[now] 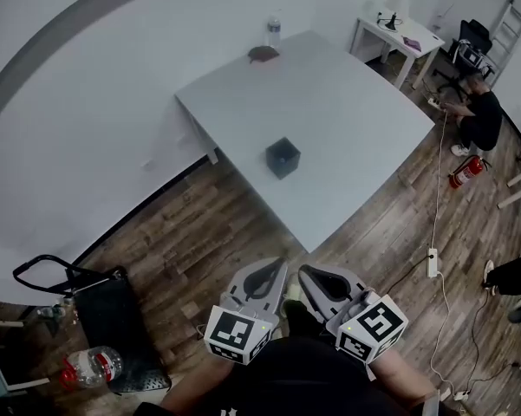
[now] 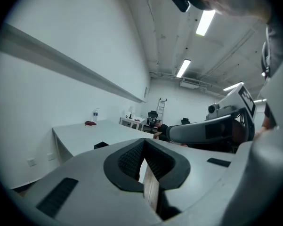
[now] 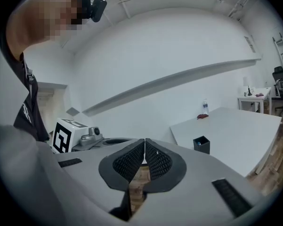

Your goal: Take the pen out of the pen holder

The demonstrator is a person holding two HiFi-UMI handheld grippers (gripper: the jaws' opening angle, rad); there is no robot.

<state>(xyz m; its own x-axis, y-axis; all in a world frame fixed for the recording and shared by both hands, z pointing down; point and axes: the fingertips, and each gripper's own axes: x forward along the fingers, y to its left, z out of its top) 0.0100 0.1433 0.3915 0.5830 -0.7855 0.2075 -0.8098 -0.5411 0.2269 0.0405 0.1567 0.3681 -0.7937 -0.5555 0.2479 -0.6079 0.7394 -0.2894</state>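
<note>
A small black square pen holder [image 1: 283, 157] stands near the front left edge of the white table [image 1: 347, 137]. It is far ahead of both grippers. It also shows in the left gripper view as the pen holder [image 2: 101, 145] and in the right gripper view as the pen holder [image 3: 201, 144]. A pen in it cannot be clearly made out. My left gripper [image 1: 267, 272] and right gripper [image 1: 317, 277] are held side by side over the wooden floor, close to my body. The pads of the left gripper [image 2: 144, 142] meet with nothing between them. The right gripper [image 3: 144, 143] is likewise shut and empty.
A water bottle [image 1: 274, 31] and a dark red object [image 1: 263, 54] sit at the table's far corner. A small white desk [image 1: 399, 37], a crouching person [image 1: 481, 115], a fire extinguisher [image 1: 466, 172] and a power strip [image 1: 433, 262] lie right. A black cart [image 1: 104, 319] stands left.
</note>
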